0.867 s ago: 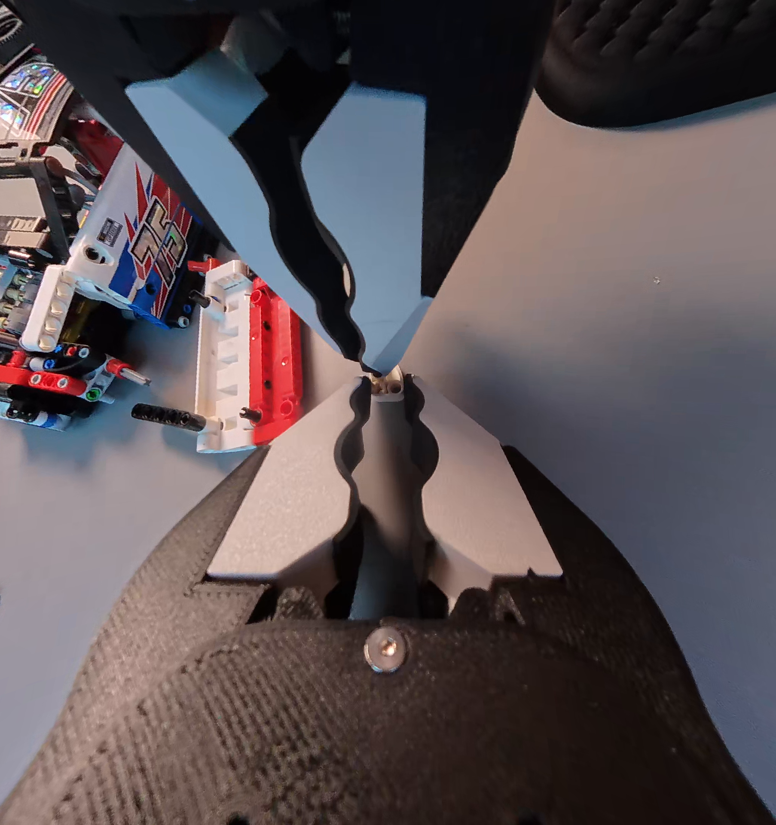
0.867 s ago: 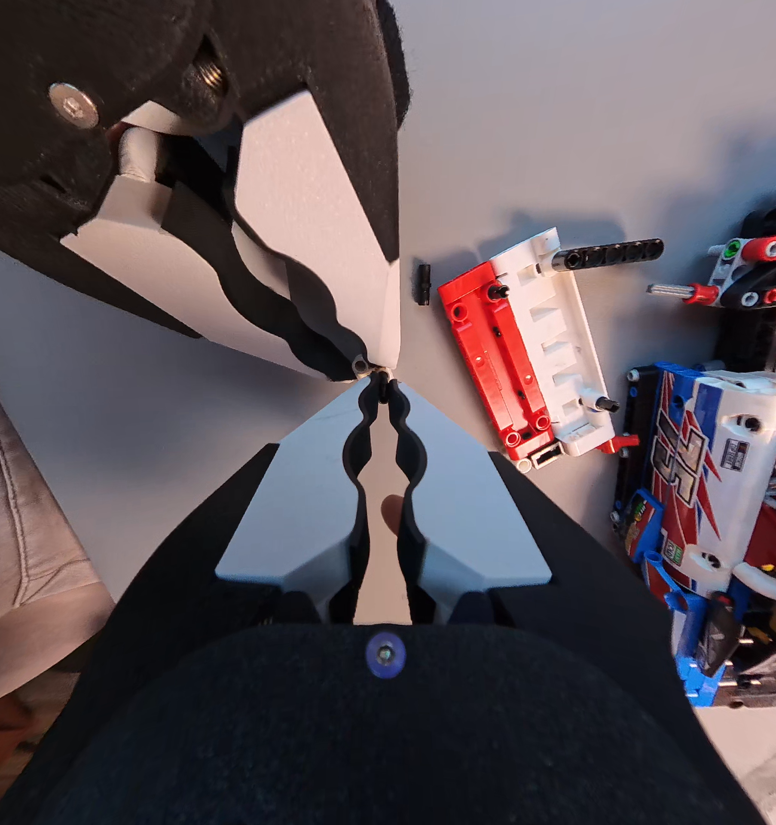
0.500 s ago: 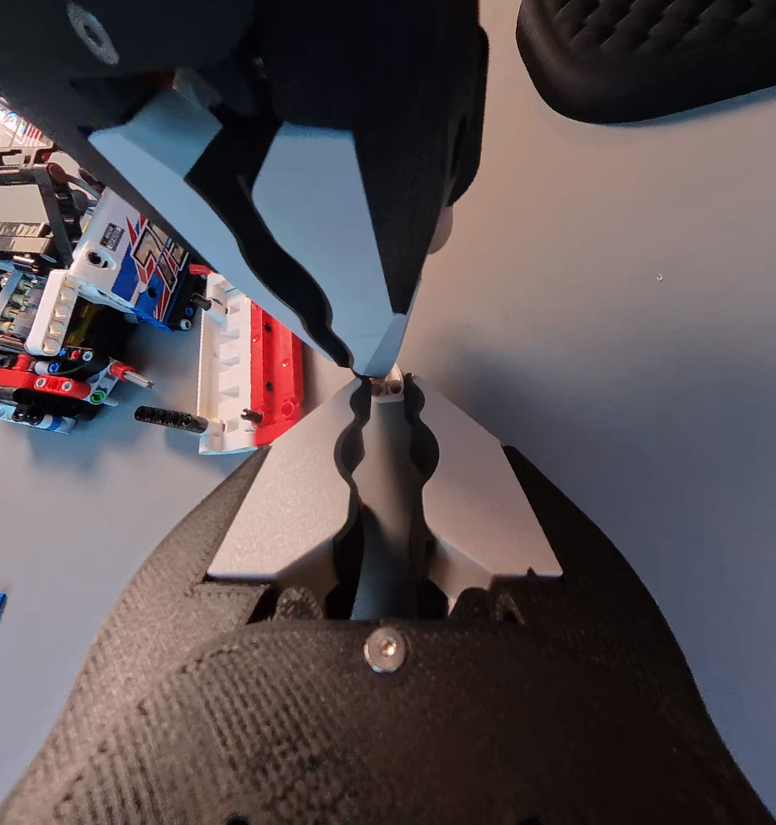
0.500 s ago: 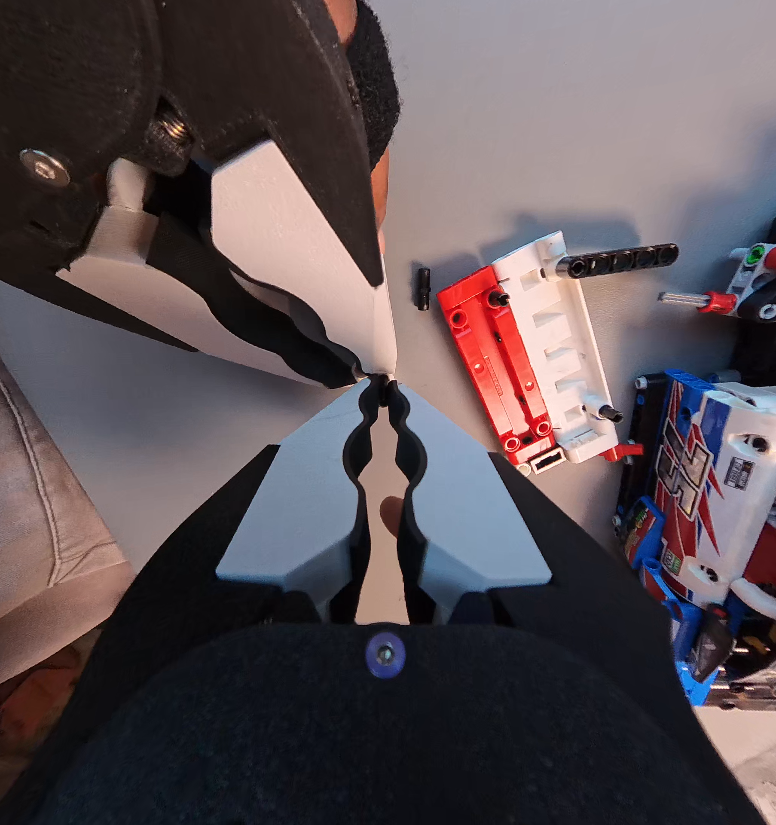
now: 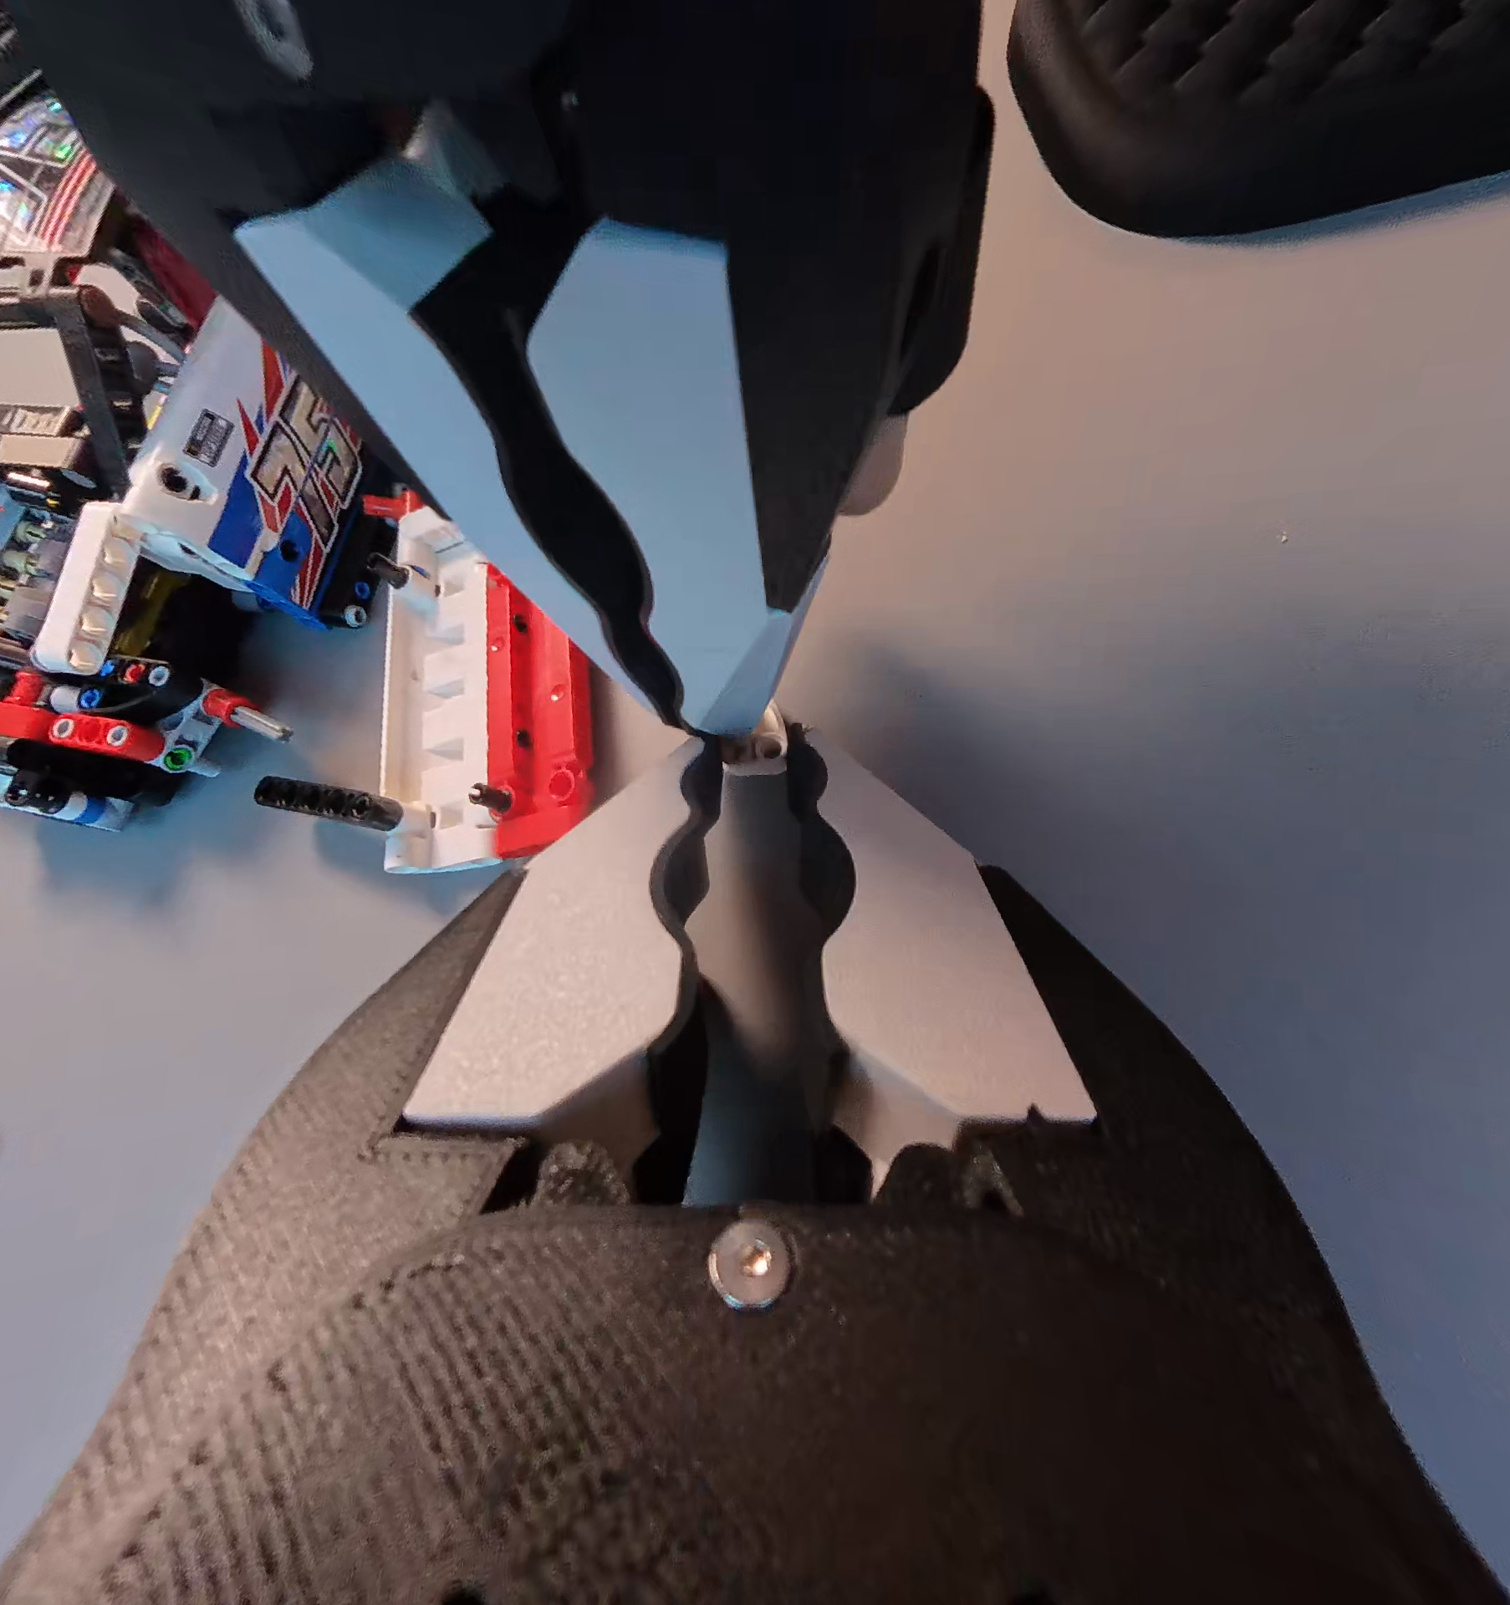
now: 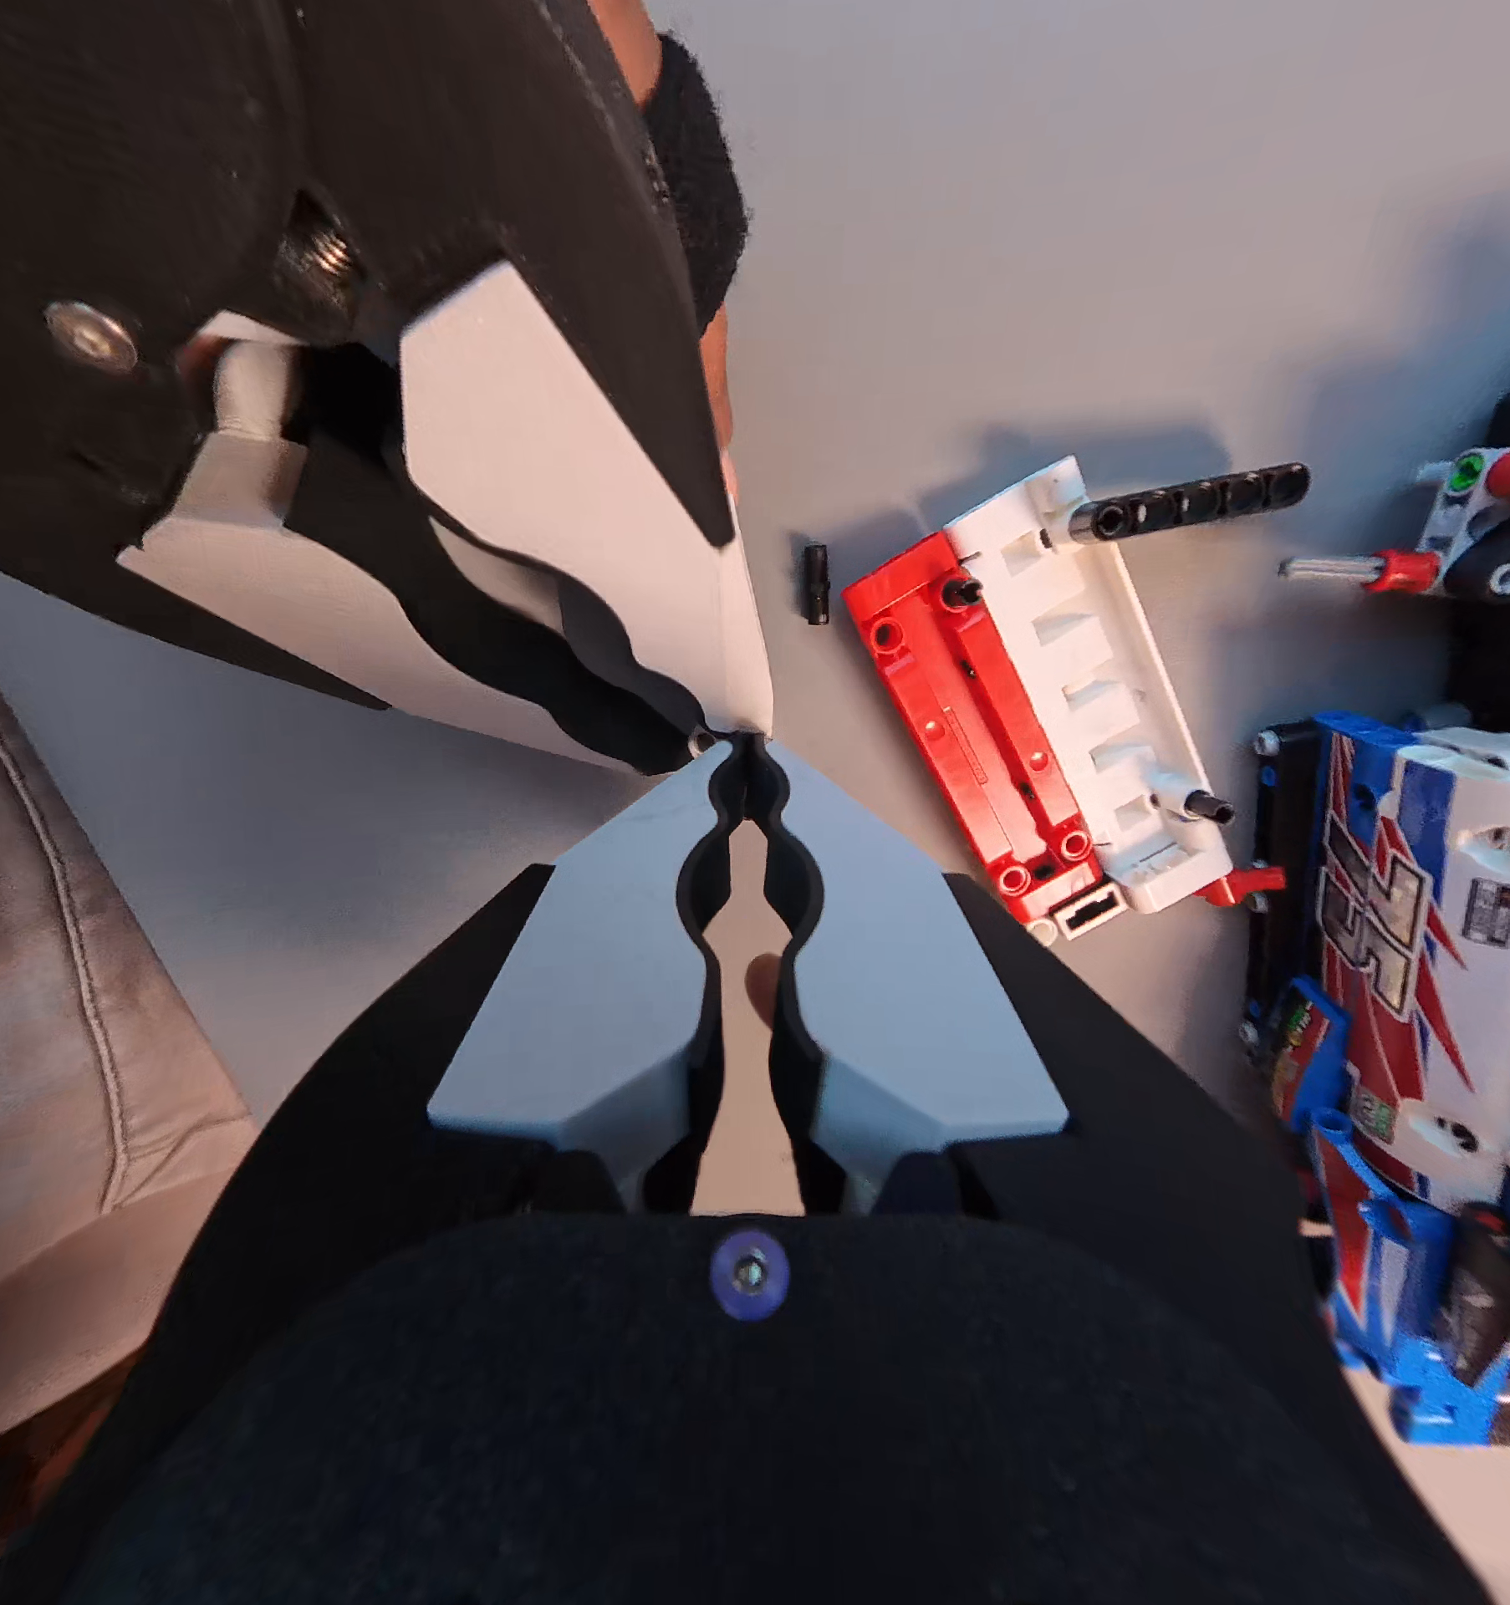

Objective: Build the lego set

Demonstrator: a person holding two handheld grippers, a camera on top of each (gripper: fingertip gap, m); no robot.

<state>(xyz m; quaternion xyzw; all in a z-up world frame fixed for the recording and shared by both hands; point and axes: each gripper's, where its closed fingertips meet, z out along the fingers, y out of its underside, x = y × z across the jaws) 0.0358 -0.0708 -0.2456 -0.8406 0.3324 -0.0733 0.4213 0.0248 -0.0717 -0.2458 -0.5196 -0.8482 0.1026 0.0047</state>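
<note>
Our left tool [image 5: 751, 747] is clenched on a small white piece [image 5: 758, 745], held above the bare grey table [image 5: 1212, 782]. Our right tool [image 6: 747, 764] is pinched shut tip to tip against it, and something small and dark seems to sit between its tips, though we cannot make it out. The two tools meet nose to nose, so we judge we are pressing one tiny part into the other.

What could go wrong: both parts are held only at the very tips. A push slightly off line could twist the white piece out of the left grip or pop the dark part free, dropping it onto the table. Squeezing harder may also shoot it sideways.

The rest of the set lies apart: a red and white panel [image 6: 1038, 695] with a loose black pin [image 6: 815, 571] just beside it, and the blue and white car [image 6: 1429, 999] beyond.

Compared with a moment ago, the right tool has swung a little across the left view, while the meeting point has barely shifted.
</note>
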